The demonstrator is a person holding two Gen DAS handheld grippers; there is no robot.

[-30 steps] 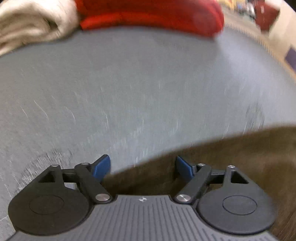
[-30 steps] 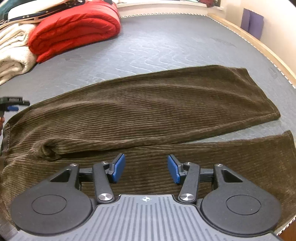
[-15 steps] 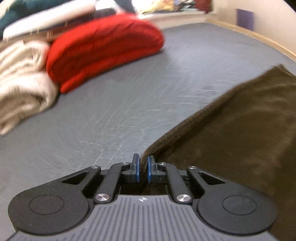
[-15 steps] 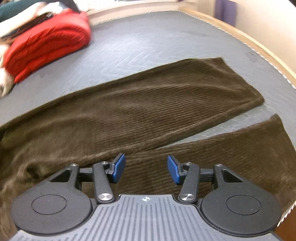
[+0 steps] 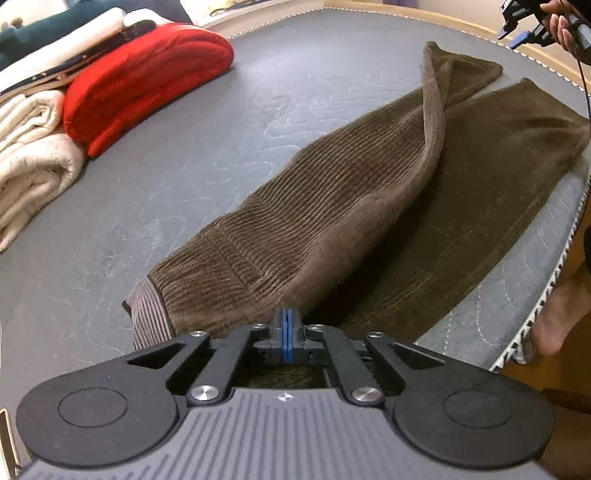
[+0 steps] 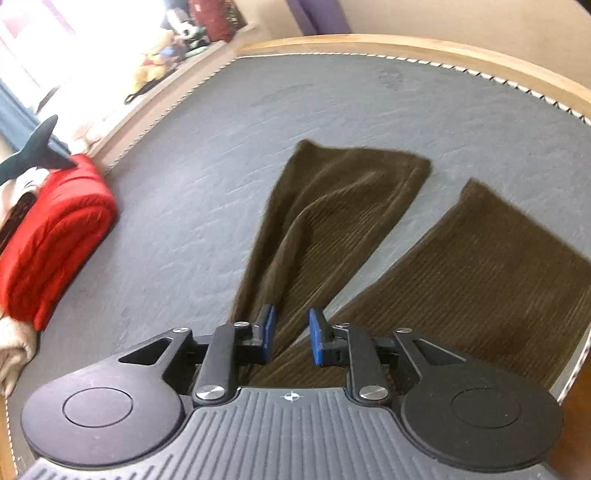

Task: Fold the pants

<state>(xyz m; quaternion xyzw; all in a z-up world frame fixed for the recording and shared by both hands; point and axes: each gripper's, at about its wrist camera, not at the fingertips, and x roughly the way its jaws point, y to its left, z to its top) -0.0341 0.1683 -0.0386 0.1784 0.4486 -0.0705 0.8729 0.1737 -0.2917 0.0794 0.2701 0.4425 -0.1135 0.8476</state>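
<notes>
Brown corduroy pants (image 5: 369, 192) lie on a grey mattress (image 5: 207, 155), waist near me and legs running away. My left gripper (image 5: 287, 332) is shut on the waist edge and holds it raised, so the upper leg arches over the lower leg (image 5: 480, 177). A hand holds my right gripper (image 5: 517, 31) in the air at the top right, above the leg ends. In the right wrist view the right gripper (image 6: 291, 336) has its jaws closing. A gap still shows between the blue pads (image 6: 267, 330), and the pants (image 6: 332, 221) lie beyond without being pressed.
A folded red quilt (image 5: 147, 74) and cream blankets (image 5: 33, 155) sit at the mattress's far left. A wooden bed frame (image 6: 406, 42) rims the far side. Soft toys (image 6: 166, 48) line a ledge. A person's bare foot (image 5: 557, 317) stands by the near right edge.
The left gripper went from open to shut on the waist edge and swung across, lifting the cloth. The right gripper turned toward the leg ends and its jaws narrowed.
</notes>
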